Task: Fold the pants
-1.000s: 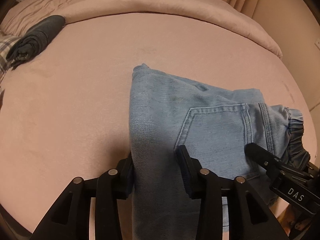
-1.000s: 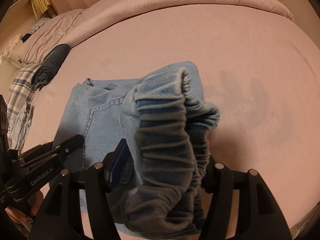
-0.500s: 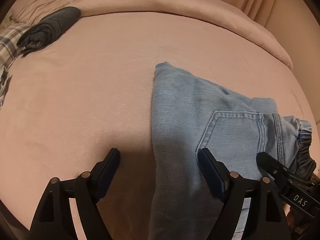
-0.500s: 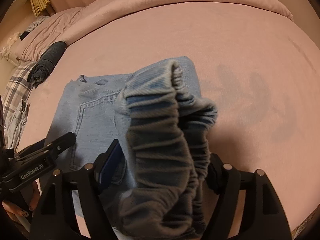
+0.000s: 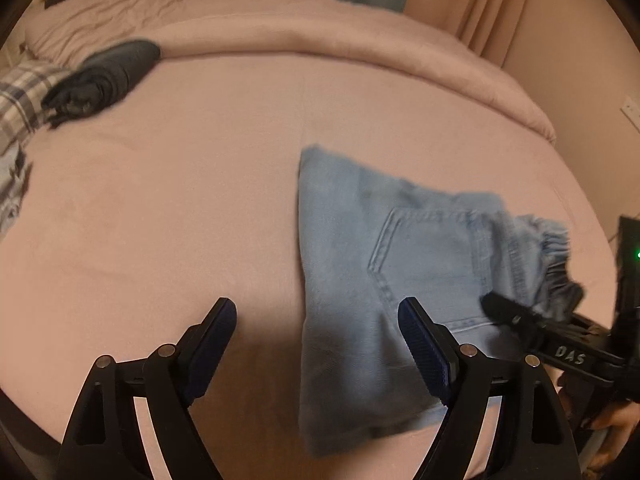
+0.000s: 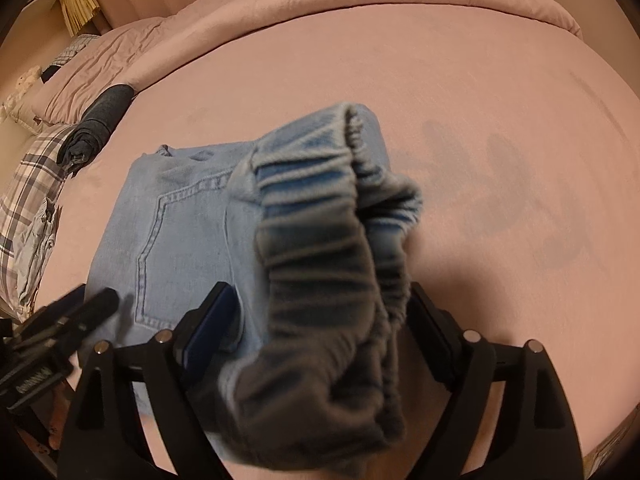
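Both jaws have just been opening: the left gripper (image 5: 316, 320) now stands wide and clear of the folded jeans (image 5: 360, 260), the right gripper (image 6: 320, 320) wide around the elastic waistband (image 6: 332, 280) without pinching it, indicating the fold is released.

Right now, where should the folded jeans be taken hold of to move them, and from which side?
Probably grip the folded jeans at the long straight folded edge on their left, coming in from the bare pink bed side. That edge is flat and stacked; the elastic waistband end is bunched.
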The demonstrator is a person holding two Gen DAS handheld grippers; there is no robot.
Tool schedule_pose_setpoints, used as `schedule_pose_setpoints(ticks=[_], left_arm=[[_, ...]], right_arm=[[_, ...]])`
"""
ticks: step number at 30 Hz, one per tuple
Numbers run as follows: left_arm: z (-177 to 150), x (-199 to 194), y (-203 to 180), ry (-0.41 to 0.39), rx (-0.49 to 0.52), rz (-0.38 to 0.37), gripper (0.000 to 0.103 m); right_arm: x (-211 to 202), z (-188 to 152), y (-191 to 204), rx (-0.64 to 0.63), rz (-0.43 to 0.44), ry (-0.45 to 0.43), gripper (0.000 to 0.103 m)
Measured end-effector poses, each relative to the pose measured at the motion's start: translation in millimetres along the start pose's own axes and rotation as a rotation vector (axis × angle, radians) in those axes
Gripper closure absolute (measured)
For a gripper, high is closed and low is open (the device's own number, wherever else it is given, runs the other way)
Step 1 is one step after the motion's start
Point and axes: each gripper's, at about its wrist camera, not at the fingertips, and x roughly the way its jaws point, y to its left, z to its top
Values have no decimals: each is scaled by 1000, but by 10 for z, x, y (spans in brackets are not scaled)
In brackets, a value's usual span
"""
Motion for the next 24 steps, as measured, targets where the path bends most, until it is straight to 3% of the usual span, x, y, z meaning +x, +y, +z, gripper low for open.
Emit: schedule_pose_setpoints(ticks=[3,6,14,20,24], left_arm=[[104,-203,26,-64,-11,19,6],[149,-399,-13,-90,17,27,3],[292,-700,-78,-122,1,-30,1],[291,-845,-162,-150,1,-66,1],[247,-757,-228,-122,-6,-67,1]], right_arm=[[-154,-14,-53,28,4,-11,14],[-386,-20,-109,41,22,-69,14],[-1244,4,-48,10,103,-273,1],[-1429,-31,148,-60,61,-326,1],[-1422,-54,207,-85,39,-340,1]])
